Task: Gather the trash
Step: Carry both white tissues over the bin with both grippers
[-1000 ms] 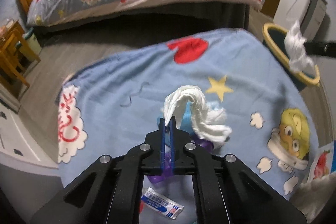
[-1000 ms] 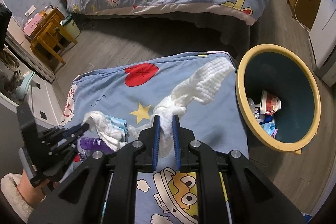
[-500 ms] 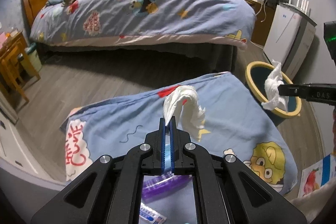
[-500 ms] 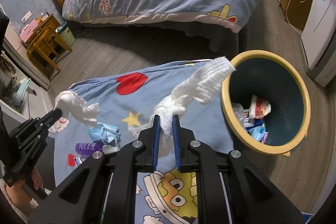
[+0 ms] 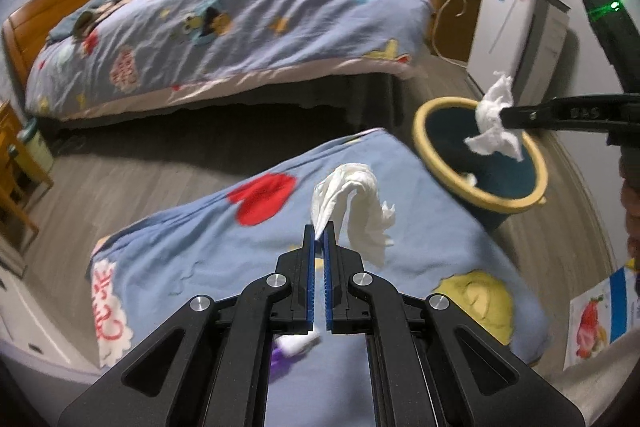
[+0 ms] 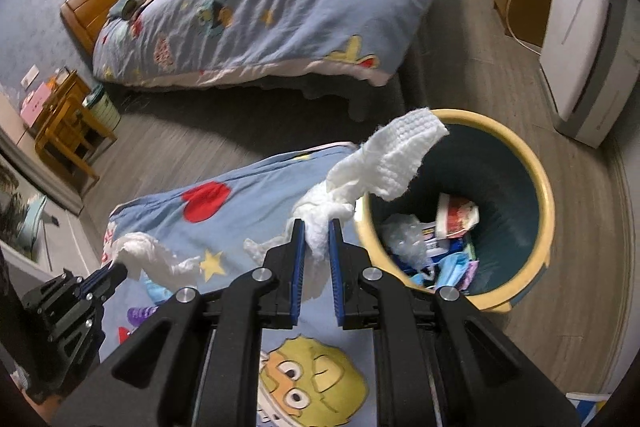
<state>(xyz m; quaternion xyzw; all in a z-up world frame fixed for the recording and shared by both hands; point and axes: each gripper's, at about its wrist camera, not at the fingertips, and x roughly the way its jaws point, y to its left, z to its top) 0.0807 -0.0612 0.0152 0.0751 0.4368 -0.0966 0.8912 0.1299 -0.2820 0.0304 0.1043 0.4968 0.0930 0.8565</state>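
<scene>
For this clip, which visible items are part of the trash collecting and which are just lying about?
Part of the job:
- left gripper, shut on a white tissue
- right gripper, shut on a white wipe
- yellow-rimmed bin, already holding trash
- purple bottle and blue face mask on the blanket

Just lying about:
- bed
- wooden stool
- white appliance
</scene>
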